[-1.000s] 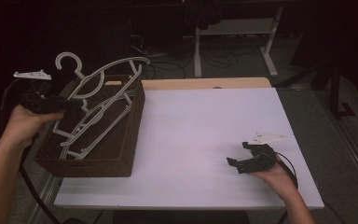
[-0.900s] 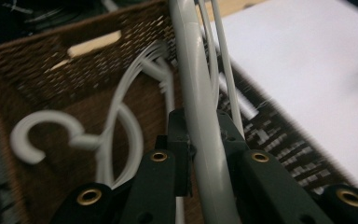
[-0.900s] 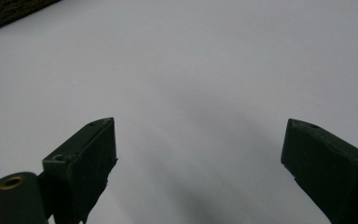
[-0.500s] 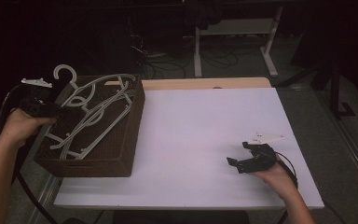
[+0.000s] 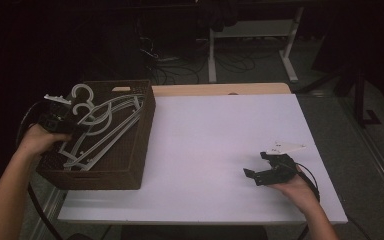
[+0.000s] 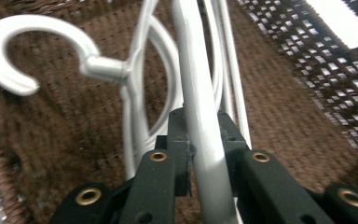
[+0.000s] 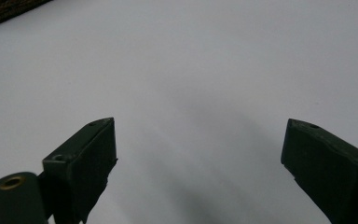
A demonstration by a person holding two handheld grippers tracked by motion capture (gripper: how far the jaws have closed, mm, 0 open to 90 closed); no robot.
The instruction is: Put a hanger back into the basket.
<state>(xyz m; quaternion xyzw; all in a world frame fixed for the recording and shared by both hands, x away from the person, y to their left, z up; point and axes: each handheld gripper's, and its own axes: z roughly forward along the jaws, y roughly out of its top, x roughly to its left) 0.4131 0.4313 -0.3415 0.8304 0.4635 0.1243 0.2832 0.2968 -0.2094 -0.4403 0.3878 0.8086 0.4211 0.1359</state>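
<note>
The left gripper (image 6: 200,154) holds a white hanger (image 6: 193,93) inside the brown basket (image 5: 130,170), its jaws just loosening. The right gripper (image 5: 264,169) rests wide apart on the white table (image 5: 215,140).

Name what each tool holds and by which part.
The left tool grips a white hanger by a bar, its jaws just easing open. The right tool is open, holding nothing.
</note>
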